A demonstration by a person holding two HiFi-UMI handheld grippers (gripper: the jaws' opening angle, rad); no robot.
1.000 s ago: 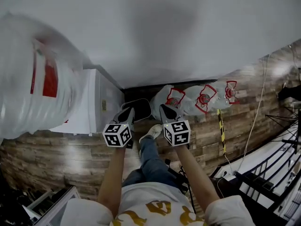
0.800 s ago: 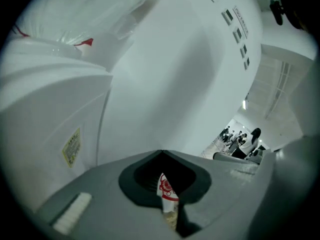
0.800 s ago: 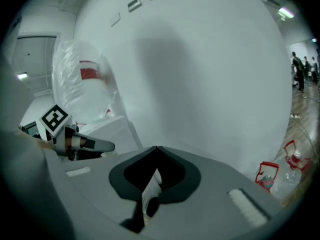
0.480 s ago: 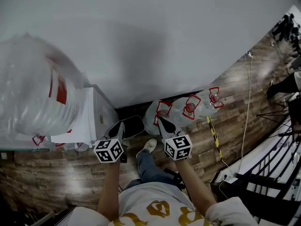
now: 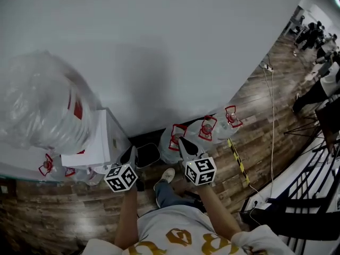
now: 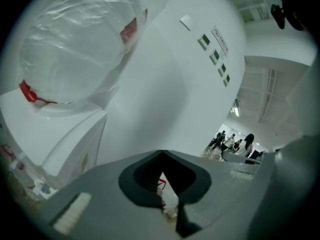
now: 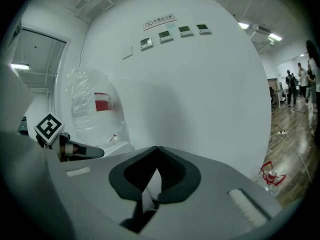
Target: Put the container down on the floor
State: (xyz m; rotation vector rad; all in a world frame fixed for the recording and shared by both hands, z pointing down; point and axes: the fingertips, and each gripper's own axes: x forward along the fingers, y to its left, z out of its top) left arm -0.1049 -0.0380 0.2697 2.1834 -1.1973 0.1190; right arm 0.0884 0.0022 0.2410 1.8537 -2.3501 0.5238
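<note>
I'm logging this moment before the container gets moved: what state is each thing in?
Left gripper: shut, empty.
Right gripper: shut, empty.
Container: on top of the dispenser, wrapped in clear plastic, not gripped.
Dispenser: upright against the wall.
Floor bottles: on the floor by the wall, wrapped in plastic.

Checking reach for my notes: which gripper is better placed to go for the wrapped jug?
Left, probably: the left gripper is beside the dispenser carrying the jug, while the right gripper is farther off. Both are shut and hold nothing.
</note>
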